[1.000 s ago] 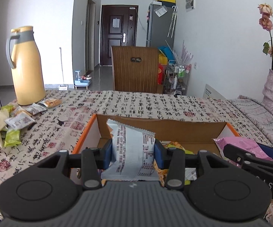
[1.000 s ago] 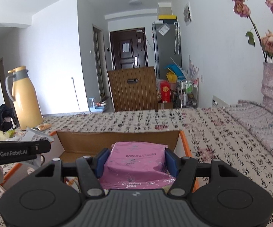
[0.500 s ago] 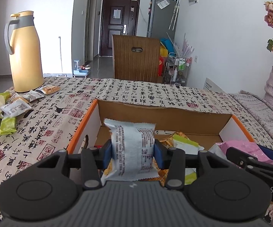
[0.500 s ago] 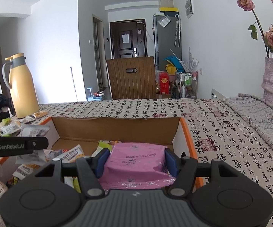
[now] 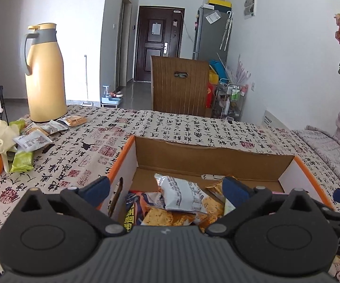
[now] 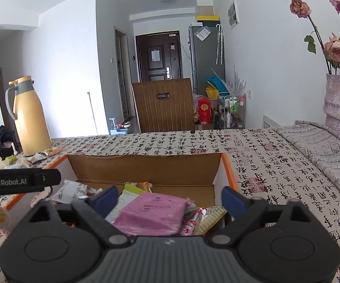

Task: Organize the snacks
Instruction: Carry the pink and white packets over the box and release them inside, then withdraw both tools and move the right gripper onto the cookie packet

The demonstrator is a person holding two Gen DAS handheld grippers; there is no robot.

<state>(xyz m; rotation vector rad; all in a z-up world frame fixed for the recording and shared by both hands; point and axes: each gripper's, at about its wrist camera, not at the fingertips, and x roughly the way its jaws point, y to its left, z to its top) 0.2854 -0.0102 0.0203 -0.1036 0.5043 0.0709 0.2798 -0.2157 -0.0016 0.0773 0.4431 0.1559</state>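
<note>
Above the cardboard box (image 5: 212, 159), L gripper (image 5: 166, 189) and R gripper (image 6: 168, 197) both gape wide w/ nothing held, jaws having just sprung apart. White snack packet (image 5: 181, 194) lies on the pile by the box's L wall; pink packet (image 6: 151, 213) toward its R wall. Drop step looks done. Next: fetch loose snacks (image 5: 31, 140) at the table's far-L edge near the yellow jug (image 5: 44, 75).

Pink packet (image 6: 153, 214); orange-edged box (image 6: 227, 167); perhaps silver-white packet (image 5: 181, 194).
</note>
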